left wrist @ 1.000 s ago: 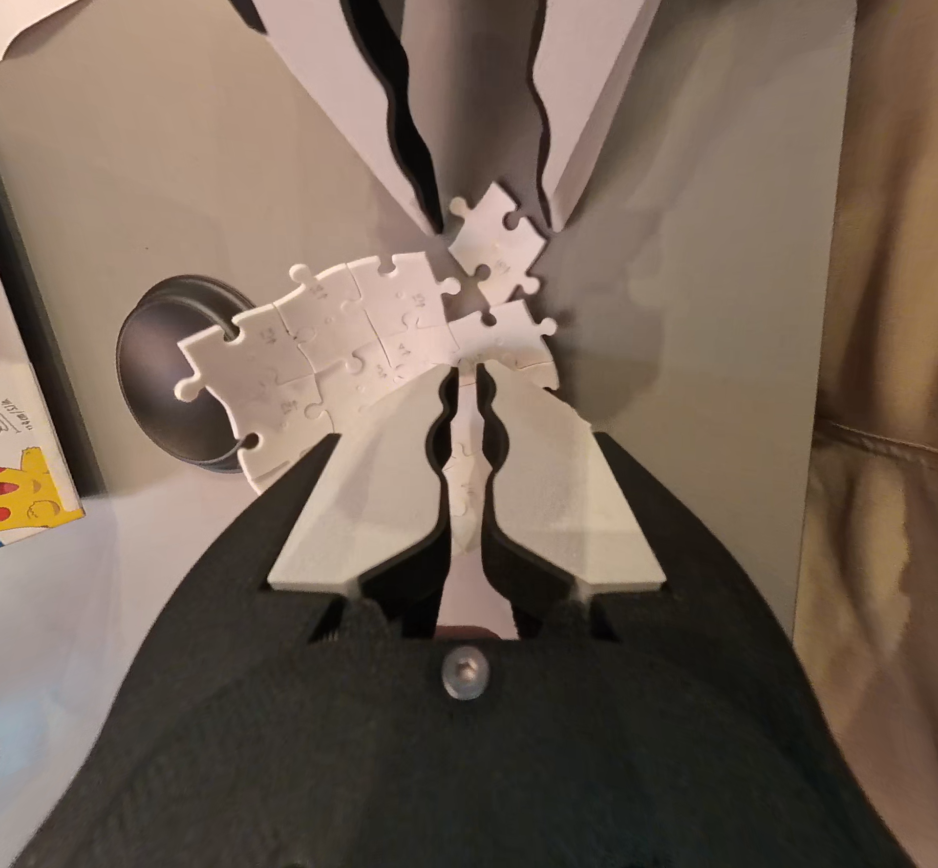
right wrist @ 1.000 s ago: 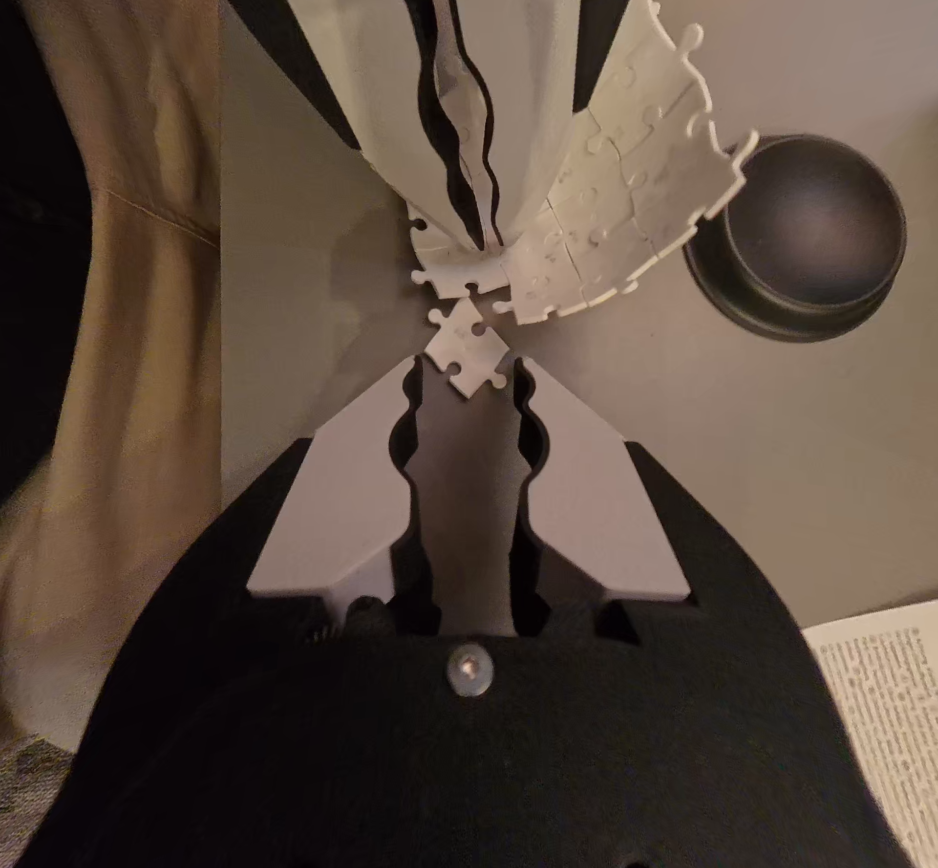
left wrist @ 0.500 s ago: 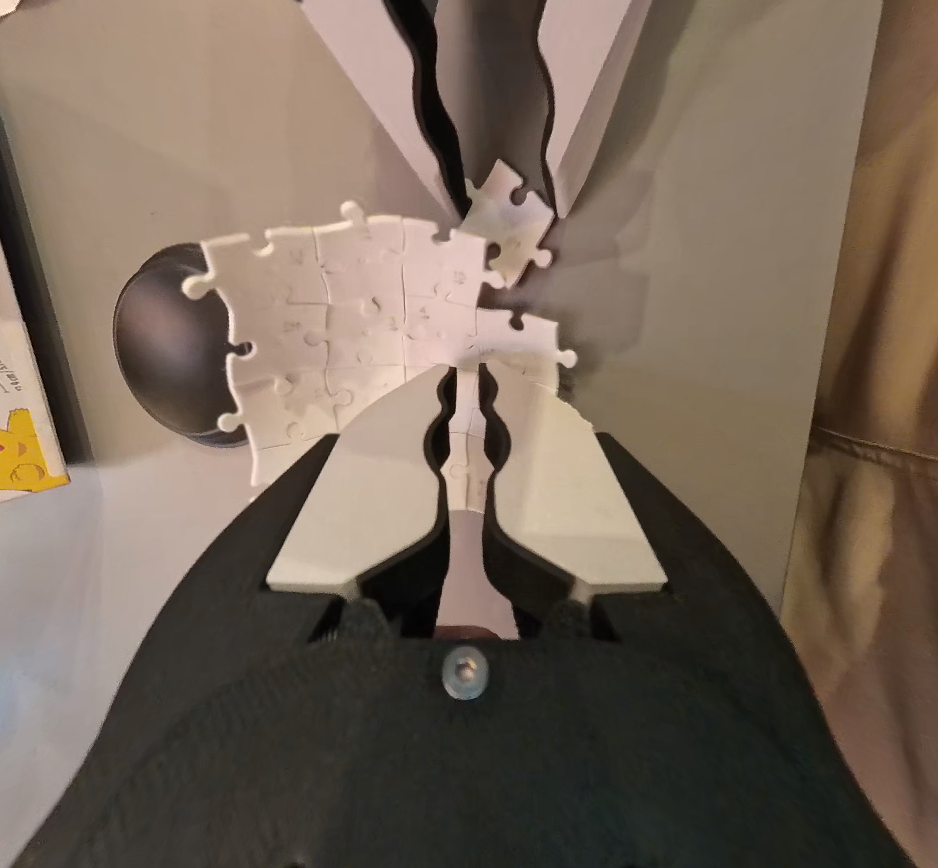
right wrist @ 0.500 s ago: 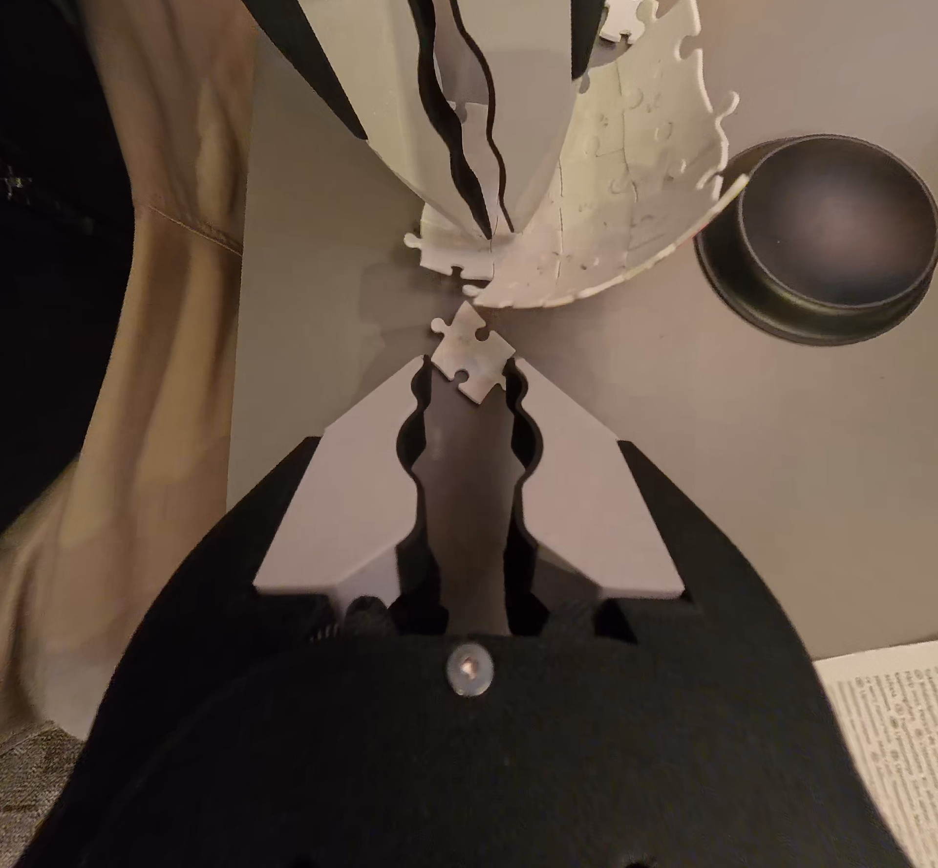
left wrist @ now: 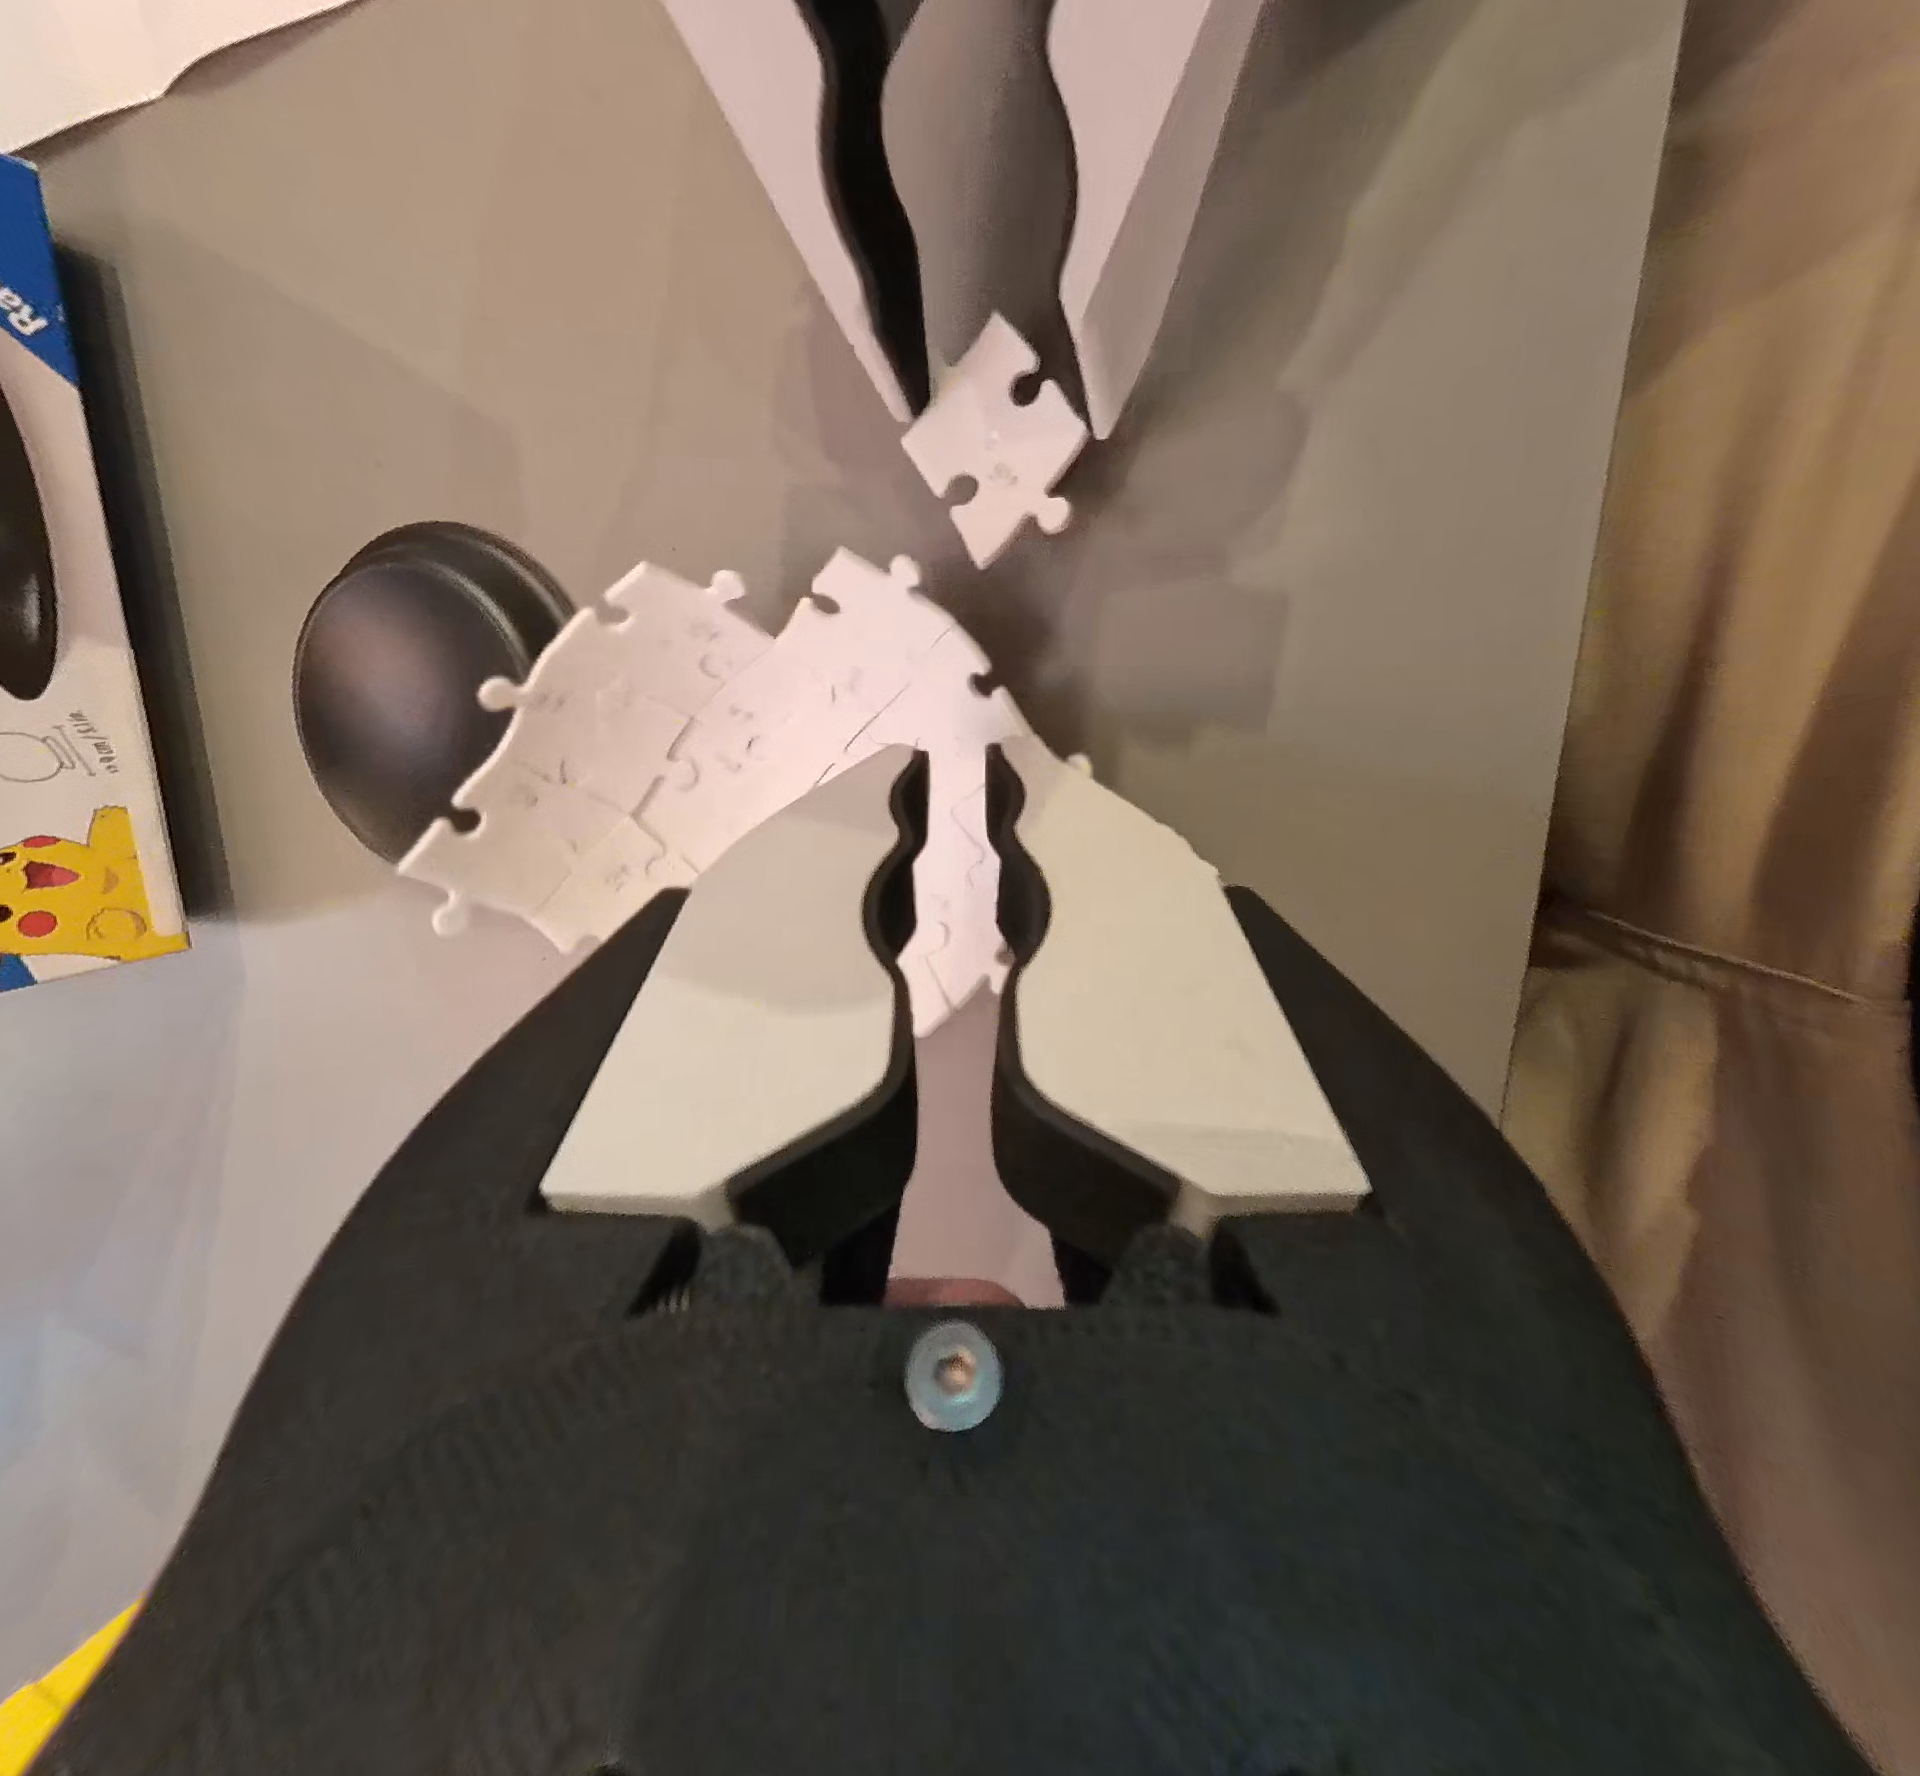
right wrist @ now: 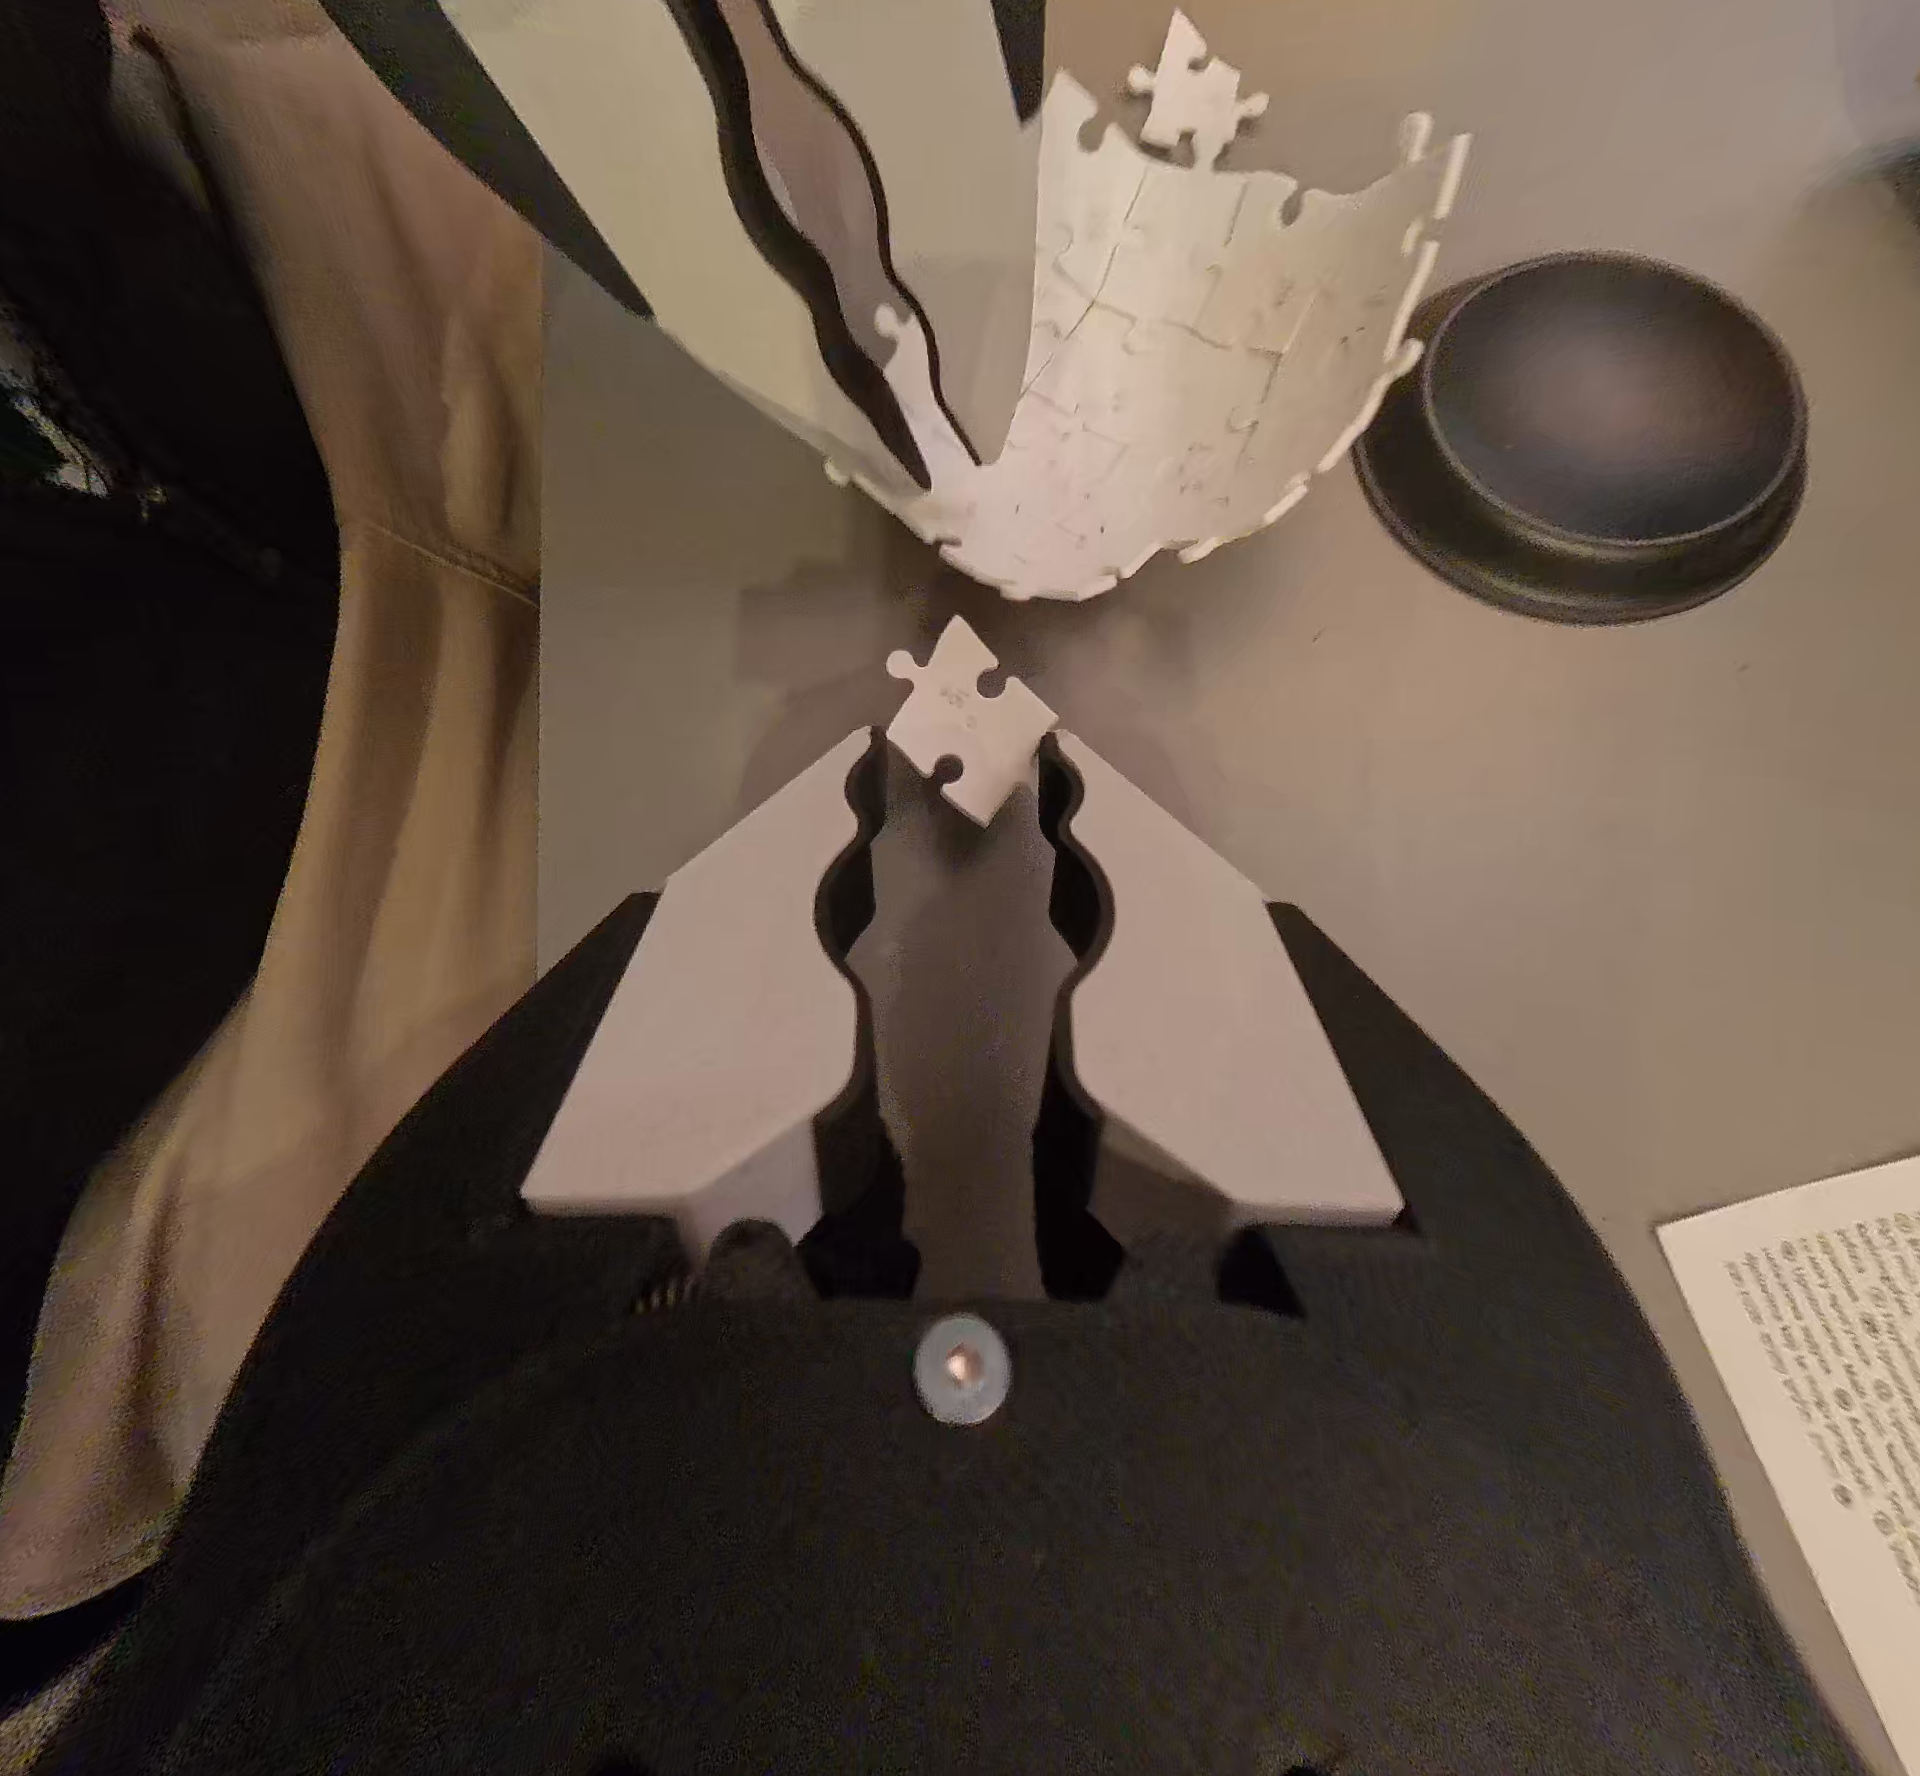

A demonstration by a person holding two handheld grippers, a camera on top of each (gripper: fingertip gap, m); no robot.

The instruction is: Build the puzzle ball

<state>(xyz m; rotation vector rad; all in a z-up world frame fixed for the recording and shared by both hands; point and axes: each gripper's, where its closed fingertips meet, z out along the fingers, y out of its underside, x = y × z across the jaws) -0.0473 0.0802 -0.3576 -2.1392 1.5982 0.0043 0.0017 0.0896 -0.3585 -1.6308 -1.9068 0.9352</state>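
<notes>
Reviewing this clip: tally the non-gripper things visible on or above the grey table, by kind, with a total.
Curved white assembled puzzle shell: 1
Loose white puzzle pieces: 2
Round black stand: 1
Printed paper sheets: 1
Blue-and-yellow puzzle box: 1
Total: 6

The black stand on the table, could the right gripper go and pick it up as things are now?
Probably not yet. The right gripper is shut on a loose puzzle piece, so its jaws are occupied. The path to the black stand looks open otherwise; the curved shell sits beside it, not across it.
</notes>
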